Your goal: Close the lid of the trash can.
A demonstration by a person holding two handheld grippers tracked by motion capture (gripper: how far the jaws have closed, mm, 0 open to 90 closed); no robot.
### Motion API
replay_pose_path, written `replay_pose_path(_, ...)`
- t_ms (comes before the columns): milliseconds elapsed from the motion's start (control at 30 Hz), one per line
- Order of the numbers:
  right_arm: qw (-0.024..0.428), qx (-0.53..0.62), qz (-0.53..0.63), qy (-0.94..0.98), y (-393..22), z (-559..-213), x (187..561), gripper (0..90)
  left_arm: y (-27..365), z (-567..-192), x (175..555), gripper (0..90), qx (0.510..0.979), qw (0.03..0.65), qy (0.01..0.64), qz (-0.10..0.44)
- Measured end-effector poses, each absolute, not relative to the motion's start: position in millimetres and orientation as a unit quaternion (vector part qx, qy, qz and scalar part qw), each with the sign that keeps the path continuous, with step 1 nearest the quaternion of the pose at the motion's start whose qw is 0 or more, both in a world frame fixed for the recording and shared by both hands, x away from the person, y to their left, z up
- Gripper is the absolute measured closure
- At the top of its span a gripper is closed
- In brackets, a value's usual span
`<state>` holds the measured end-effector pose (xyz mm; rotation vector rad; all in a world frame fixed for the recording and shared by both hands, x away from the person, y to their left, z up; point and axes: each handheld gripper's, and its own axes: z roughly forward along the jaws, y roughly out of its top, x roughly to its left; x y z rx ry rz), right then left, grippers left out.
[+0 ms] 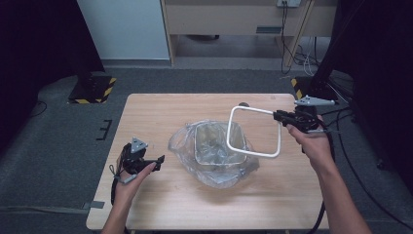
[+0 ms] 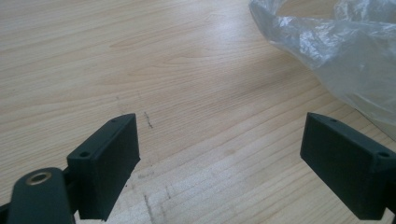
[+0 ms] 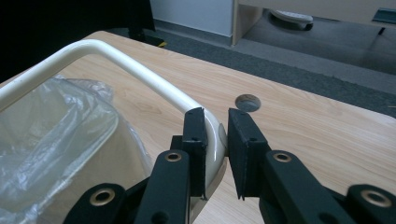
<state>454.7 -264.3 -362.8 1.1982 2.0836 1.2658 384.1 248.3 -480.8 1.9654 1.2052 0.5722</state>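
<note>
The right gripper is clamping its jaws on one corner of the white frame, which is hanging above the bin at the table's centre, toward 3 o'clock from it. Risk: the jaws are pinching a rounded tube at a bend, so the frame may be twisting or sliding out, dropping onto the bag lining the bin. A tilted frame could also be snagging the loose plastic and dragging it off the rim. The right forearm is reaching in from 5 o'clock, wrist raised. The left gripper is resting at 9 o'clock of the bin, jaws standing wide apart and empty over bare wood.
</note>
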Motion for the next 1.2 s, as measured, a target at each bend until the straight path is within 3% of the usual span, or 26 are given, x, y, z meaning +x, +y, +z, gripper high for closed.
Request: replay_pose_path(1200,0.144,0.363,0.452,0.802,-168.7,-380.2,478.0,77.7,246.5,-478.6,383.0,11.0,0.767,0.38,0.467,0.22)
